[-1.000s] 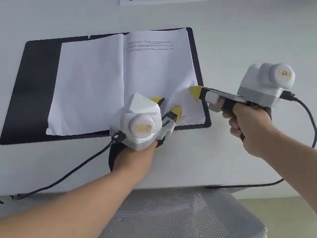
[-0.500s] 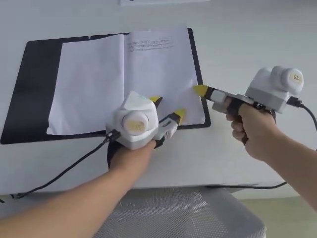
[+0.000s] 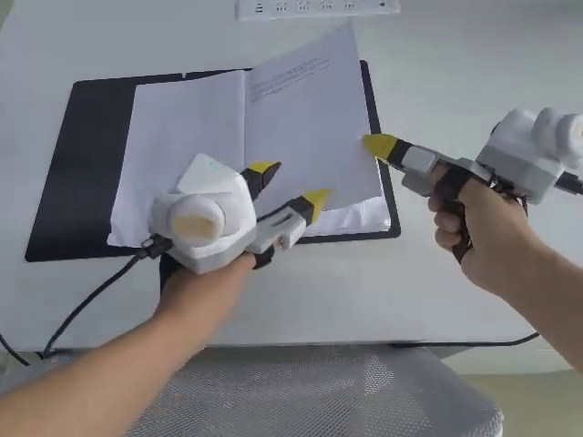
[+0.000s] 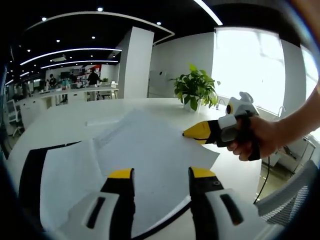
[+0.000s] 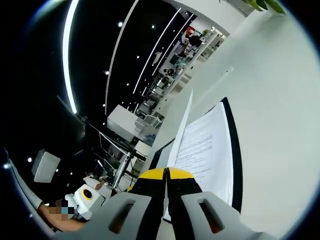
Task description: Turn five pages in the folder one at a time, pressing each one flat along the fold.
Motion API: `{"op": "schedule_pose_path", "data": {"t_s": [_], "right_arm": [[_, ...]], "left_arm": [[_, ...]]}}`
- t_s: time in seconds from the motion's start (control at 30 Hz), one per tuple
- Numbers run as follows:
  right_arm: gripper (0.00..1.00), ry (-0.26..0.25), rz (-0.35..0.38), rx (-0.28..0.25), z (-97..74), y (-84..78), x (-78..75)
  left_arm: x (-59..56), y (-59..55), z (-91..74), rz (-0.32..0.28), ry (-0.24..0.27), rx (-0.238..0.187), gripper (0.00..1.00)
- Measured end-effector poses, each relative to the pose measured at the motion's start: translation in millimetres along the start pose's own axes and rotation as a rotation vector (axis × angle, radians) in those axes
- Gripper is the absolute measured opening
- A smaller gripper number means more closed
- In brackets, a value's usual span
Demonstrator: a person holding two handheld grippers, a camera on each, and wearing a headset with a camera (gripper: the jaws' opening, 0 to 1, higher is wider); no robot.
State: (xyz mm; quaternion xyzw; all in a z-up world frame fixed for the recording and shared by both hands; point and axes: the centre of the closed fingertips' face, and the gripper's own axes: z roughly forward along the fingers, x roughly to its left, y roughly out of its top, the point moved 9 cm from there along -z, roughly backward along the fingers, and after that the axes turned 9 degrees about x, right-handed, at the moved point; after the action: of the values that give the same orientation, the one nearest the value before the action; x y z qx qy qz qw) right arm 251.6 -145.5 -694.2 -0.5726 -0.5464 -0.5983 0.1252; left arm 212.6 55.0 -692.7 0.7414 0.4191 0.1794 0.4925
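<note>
Evidently a page turn is under way. From the head view, the black folder [image 3: 55, 182] is seen lying open on the white table [image 3: 474, 73]; the lifted page [image 3: 310, 109] on its right side is raised off the stack, its outer edge pinched by the right gripper [image 3: 378, 146], whose jaws are pressed together; the left gripper [image 3: 287, 187] is held just above the lower part of the pages, jaws spread and nothing gripped. From the left gripper view, those spread jaws are seen low over the paper, and the raised sheet arches toward the right gripper's yellow tip; a potted plant [image 4: 192, 87] stands beyond. From the right gripper view, the closed jaws are seen clamped on the sheet, which rises edge-on above them; printed text shows on the next page [image 5: 205, 145] beneath. Next, it is judged, the sheet must be carried leftward over the fold, released, then pressed flat along that fold.
</note>
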Motion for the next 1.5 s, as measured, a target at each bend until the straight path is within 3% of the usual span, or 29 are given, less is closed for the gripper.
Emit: {"op": "schedule_pose_path", "data": {"t_s": [0.17, 0.37, 0.7, 1.0, 1.17, 1.27, 1.5], "right_arm": [[0.0, -0.017, -0.003, -0.006, 7.1, 2.8, 13.8], [0.0, -0.068, -0.021, -0.011, 16.5, 2.5, 29.8], [0.0, -0.053, -0.054, -0.029, 46.2, -5.3, 64.8], [0.0, -0.041, -0.088, -0.006, 85.0, -21.2, 93.0], [0.0, -0.02, -0.103, 0.023, 109.1, -31.2, 108.4], [0.0, -0.017, -0.116, 0.048, 123.6, -39.0, 115.0], [0.0, -0.041, -0.14, 0.127, 160.0, -64.8, 116.4]], "left_arm": [[23.8, 2.9, -32.9, -0.017, 0.047, -0.022, 0.42], [46.5, -2.1, -66.2, -0.028, 0.095, -0.021, 0.41], [70.3, -7.0, -97.8, -0.057, 0.111, -0.038, 0.41], [96.3, -12.0, -124.2, -0.091, 0.118, -0.07, 0.41], [109.0, -15.8, -140.1, -0.083, 0.127, -0.067, 0.4], [117.7, -14.0, -148.3, -0.126, 0.135, -0.084, 0.41], [133.3, -13.2, -165.0, -0.096, 0.136, -0.075, 0.4]]}}
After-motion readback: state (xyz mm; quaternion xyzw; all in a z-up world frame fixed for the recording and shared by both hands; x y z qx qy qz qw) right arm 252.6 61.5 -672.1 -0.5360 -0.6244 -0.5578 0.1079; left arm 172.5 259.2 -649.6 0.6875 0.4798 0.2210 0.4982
